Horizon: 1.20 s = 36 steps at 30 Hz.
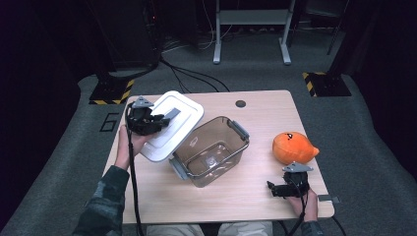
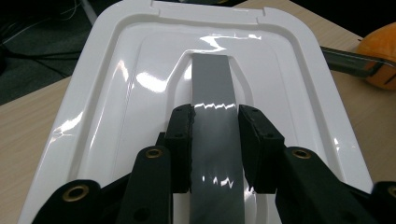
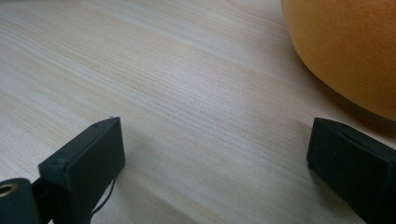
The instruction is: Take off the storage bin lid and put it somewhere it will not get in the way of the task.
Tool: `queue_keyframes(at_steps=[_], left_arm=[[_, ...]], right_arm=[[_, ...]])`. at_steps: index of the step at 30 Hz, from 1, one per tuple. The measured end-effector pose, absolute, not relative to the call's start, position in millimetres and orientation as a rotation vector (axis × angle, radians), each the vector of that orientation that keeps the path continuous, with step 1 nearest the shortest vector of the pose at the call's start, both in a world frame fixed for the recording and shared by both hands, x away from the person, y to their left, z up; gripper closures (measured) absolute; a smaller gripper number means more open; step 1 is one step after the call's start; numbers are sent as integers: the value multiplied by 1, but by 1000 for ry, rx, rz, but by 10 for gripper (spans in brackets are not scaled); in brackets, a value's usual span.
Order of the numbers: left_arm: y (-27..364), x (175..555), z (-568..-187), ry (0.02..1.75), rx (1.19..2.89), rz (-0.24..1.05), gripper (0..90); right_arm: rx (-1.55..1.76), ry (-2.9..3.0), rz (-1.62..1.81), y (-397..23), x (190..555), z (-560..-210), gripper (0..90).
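Lid point(image 1: 173, 129) position: sat on the left side of the clear container point(image 1: 231, 129), tilted, near edge close over the container's left rim; could not tell whether touching it. Gripped by the left tool point(image 2: 215, 122), jaws closed from both sides on the grey handle point(image 2: 212, 81) running down the lid's centre.

Axis: ran roughly parallel to the container's long axis, handle strip pointing the same way. Judged the governing relation for any refit: a sideways shift toward the container and a levelling of the tilt, with little or no turning.

Right tool point(image 3: 215, 154) state: jaws wide apart, holding nothing, resting low on the bench point(image 1: 265, 113) on the container's right side, toward the person.

Orange soft toy point(image 1: 294, 146) position: lay on the bench to the right of the container, well apart from it, just beyond the right tool. Judged nearer that tool by far; container stood uncovered and empty, so loading appeared possible.
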<state>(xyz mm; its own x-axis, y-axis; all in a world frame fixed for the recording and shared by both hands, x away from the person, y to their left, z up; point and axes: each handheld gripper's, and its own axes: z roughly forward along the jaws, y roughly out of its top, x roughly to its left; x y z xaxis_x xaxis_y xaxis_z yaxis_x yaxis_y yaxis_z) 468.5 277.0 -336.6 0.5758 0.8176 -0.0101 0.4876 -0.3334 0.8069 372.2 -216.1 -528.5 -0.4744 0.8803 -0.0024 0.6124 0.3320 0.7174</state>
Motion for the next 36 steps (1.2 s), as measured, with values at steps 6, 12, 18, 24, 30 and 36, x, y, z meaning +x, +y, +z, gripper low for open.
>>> queue_keyframes(at_steps=[6, 12, 18, 24, 30, 36], left_arm=[[297, 469, -338, 1101, 1968, 531, 665], [316, 469, -345, 1165, 1943, 557, 666], [331, 470, -355, 1223, 1925, 557, 666], [340, 471, -361, 1255, 1920, 561, 665], [347, 473, -371, 1295, 1915, 557, 665], [354, 477, -385, 1338, 1912, 541, 665]], right_arm=[[1319, 2210, 933, -216, 372, -529, 34], [1319, 2210, 933, -216, 372, -529, 34], [1320, 2209, 934, -216, 372, -529, 34], [1320, 2209, 934, -216, 372, -529, 34], [1314, 2211, 933, -216, 372, -529, 34], [1317, 2211, 933, -216, 372, -529, 34]])
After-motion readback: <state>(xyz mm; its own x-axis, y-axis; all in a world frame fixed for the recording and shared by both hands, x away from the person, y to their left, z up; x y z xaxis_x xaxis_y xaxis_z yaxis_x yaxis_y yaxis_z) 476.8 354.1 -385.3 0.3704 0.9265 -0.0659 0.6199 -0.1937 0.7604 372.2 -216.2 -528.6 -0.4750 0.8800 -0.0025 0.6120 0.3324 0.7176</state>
